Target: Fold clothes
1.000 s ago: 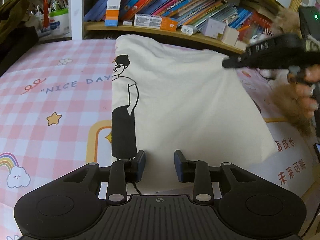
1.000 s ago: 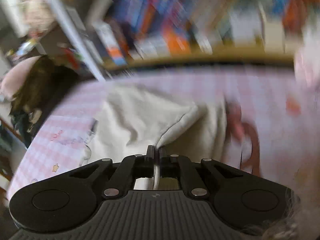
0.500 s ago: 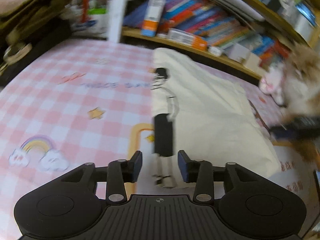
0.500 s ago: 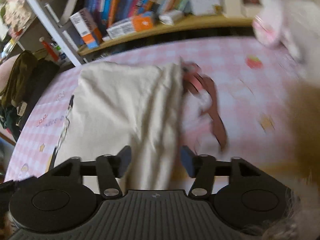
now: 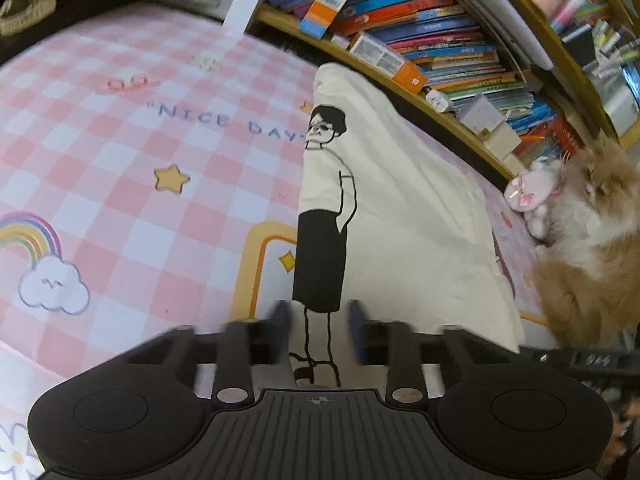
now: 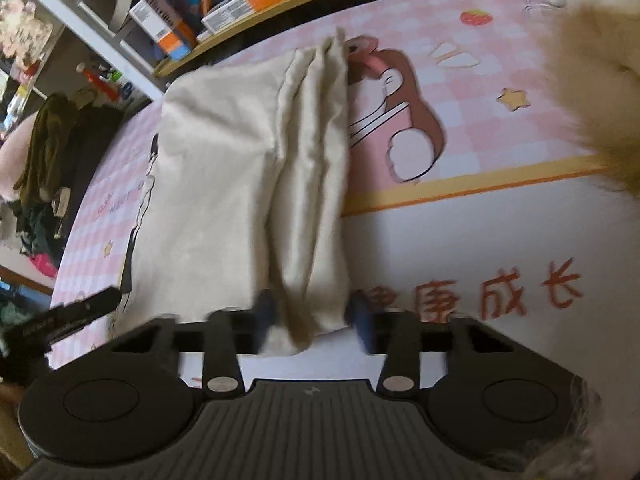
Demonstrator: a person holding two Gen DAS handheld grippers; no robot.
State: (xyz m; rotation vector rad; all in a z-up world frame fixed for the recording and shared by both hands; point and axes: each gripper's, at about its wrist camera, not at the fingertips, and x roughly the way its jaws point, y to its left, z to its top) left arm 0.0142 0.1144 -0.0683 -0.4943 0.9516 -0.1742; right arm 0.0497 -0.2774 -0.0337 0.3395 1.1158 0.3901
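A cream T-shirt (image 5: 400, 208) with a black cartoon figure printed along its left fold lies folded lengthwise on the pink checked mat (image 5: 120, 152). My left gripper (image 5: 318, 330) is open at the shirt's near left corner, its fingers either side of the printed legs. In the right wrist view the same shirt (image 6: 224, 168) shows a rumpled folded strip along its right edge. My right gripper (image 6: 314, 320) is open, straddling the near end of that strip. The other gripper's black body (image 6: 60, 320) shows at the left edge.
A fluffy tan cat (image 5: 592, 248) sits at the mat's right side beside a pink plush toy (image 5: 528, 192); its fur (image 6: 592, 80) fills the right wrist view's upper right. A low bookshelf (image 5: 440, 52) runs behind the mat. Dark clothes (image 6: 52, 152) are heaped at the far left.
My right gripper let go of the shirt's edge and opened; the folded strip now lies flat. Both grippers have come down to the shirt's near end, the left one shifting left.
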